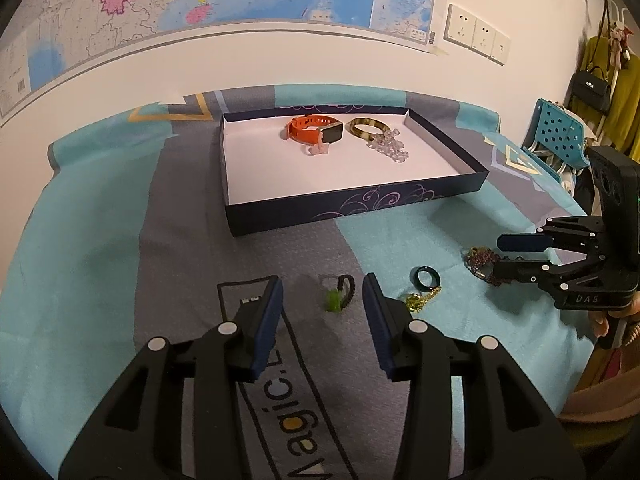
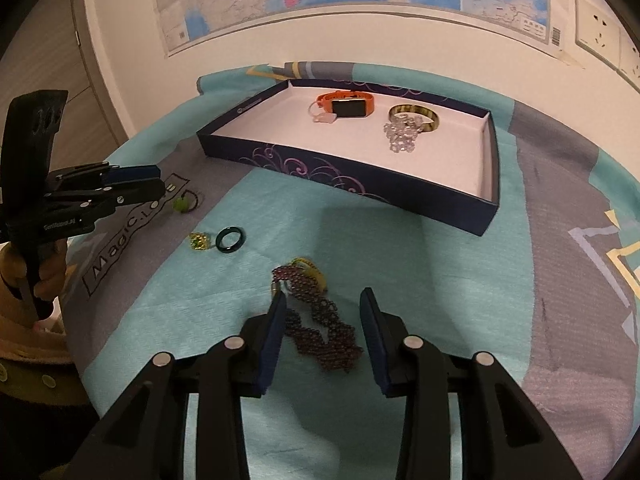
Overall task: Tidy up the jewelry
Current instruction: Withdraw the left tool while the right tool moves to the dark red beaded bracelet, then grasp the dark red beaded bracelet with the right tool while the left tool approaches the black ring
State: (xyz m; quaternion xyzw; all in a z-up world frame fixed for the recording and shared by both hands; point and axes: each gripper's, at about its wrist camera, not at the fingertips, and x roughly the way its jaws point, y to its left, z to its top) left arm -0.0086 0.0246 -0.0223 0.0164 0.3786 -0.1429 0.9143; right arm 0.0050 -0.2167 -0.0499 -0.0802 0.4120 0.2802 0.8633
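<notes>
My left gripper [image 1: 322,284] stands open over the cloth, with a small green charm on a dark cord [image 1: 338,296] lying between its fingers, untouched. My right gripper [image 2: 323,296] is open around a heap of purple beaded necklace [image 2: 320,320]; its left finger rests against the beads and a gap remains at the right finger. A dark ring [image 1: 427,278] and a gold-green charm [image 1: 418,300] lie between the two grippers. The dark blue tray [image 1: 352,208] holds an orange watch [image 1: 312,126], a gold bangle [image 1: 366,128] and a clear bead bracelet [image 1: 390,146].
A teal and grey cloth [image 2: 560,240] covers the table. The tray's white floor is bare at its near and left parts. Behind the table a wall carries a map and sockets. A blue chair [image 1: 556,136] stands off the right edge.
</notes>
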